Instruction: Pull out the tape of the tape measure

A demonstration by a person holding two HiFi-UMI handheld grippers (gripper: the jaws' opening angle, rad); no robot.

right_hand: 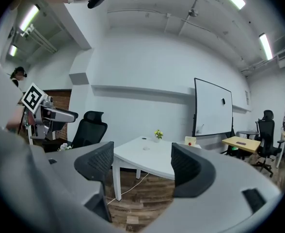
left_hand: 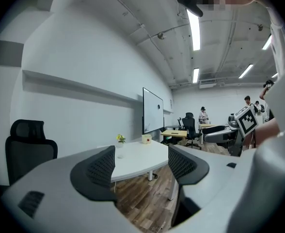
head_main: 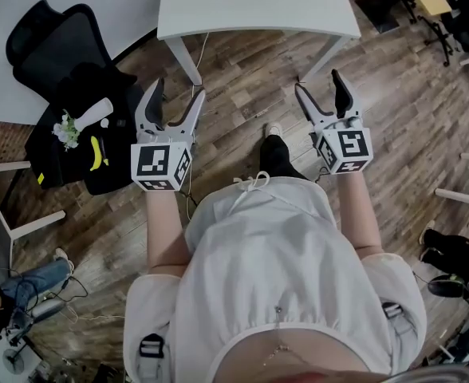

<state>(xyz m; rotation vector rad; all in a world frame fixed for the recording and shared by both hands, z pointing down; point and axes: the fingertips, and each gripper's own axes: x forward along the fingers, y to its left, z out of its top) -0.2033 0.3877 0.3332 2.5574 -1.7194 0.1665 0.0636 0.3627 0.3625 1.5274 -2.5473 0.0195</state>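
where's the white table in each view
Head view: white table at top centre.
Left gripper view: table low centre.
Right gripper view: table low centre.
Shared landmark: black office chair, left of the table in all three.

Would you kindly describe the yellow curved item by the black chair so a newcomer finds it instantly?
Find the black office chair at the head view's upper left. On the black surface just below it lie small items. Beside the white flower sprig, the yellow curved item is the only long, bent, yellow piece.
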